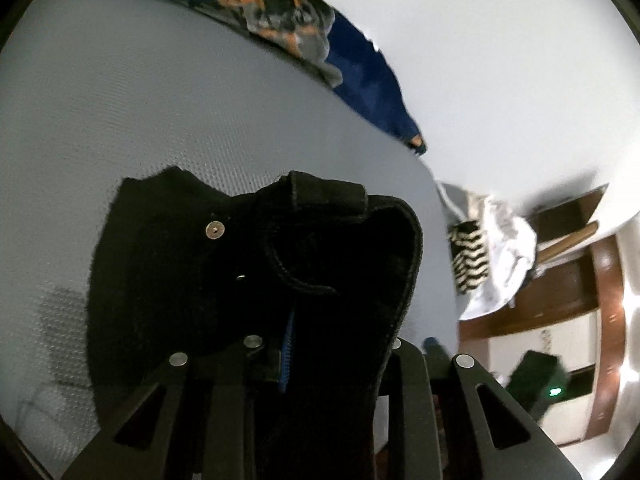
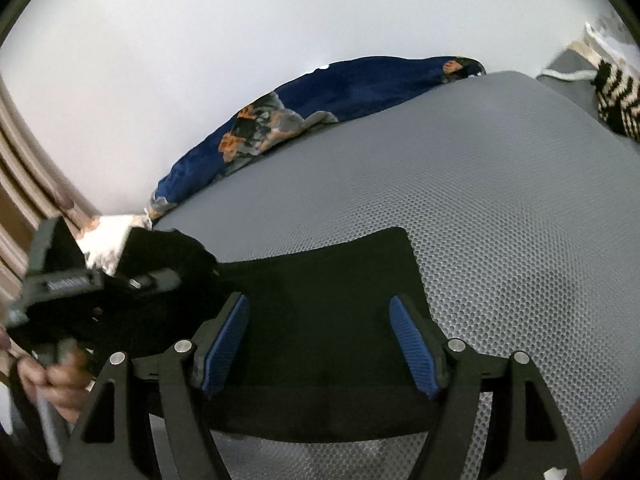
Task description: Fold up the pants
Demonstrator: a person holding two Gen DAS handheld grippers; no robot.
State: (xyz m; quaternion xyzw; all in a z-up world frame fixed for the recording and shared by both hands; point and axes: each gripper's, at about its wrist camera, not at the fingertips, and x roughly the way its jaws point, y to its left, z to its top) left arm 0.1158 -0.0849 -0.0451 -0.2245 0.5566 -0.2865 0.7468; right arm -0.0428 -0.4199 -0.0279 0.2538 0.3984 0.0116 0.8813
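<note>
The black pants (image 2: 328, 320) lie on a grey mesh mattress (image 2: 500, 220). In the left wrist view my left gripper (image 1: 286, 364) is shut on the pants' waistband (image 1: 256, 264) by the button and zipper, holding it lifted off the mattress (image 1: 120, 128). In the right wrist view my right gripper (image 2: 320, 344) is open, its blue pads (image 2: 412, 344) hovering over the flat black cloth. The left gripper body (image 2: 80, 280) and the hand on it show at the left of that view.
A blue blanket with an orange and grey print (image 2: 320, 100) lies along the mattress's far edge by a white wall (image 2: 240, 20). A zebra-striped cloth and white cloth (image 1: 480, 256) hang at the mattress end. Wooden furniture (image 1: 580, 288) stands beyond.
</note>
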